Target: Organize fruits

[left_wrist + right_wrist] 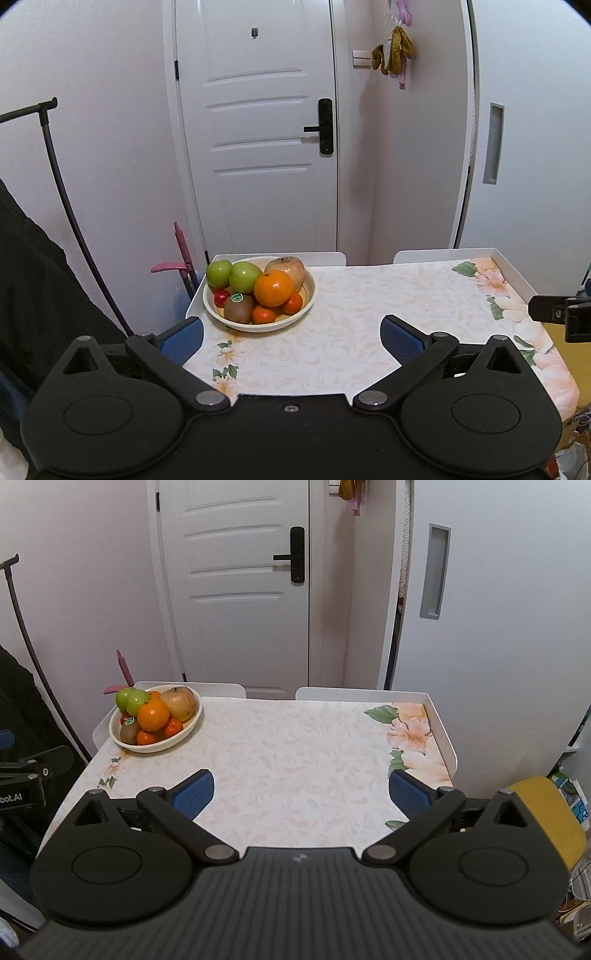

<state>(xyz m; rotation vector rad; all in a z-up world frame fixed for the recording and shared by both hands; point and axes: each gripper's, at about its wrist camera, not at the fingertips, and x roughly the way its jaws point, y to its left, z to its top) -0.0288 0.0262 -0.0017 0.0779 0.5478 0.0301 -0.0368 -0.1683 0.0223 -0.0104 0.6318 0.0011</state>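
A cream bowl (pixel 236 325) stands at the table's far left corner, also in the right wrist view (pixel 147 746). It holds two green apples (pixel 243 276), a big orange (pixel 273 288), a yellowish apple (pixel 291 269), a kiwi (pixel 239 307), small tangerines (pixel 263 315) and a red fruit (pixel 221 297). My left gripper (pixel 291 338) is open and empty, over the near table edge in front of the bowl. My right gripper (pixel 301 794) is open and empty, over the table's near middle, right of the bowl.
The table (pixel 295 738) has a floral cloth and a raised white rim. A white door (pixel 258 129) is behind it. A black rack pole (pixel 62 192) and a pink tool (pixel 181 251) stand left. A yellow chair (pixel 546 812) is at right.
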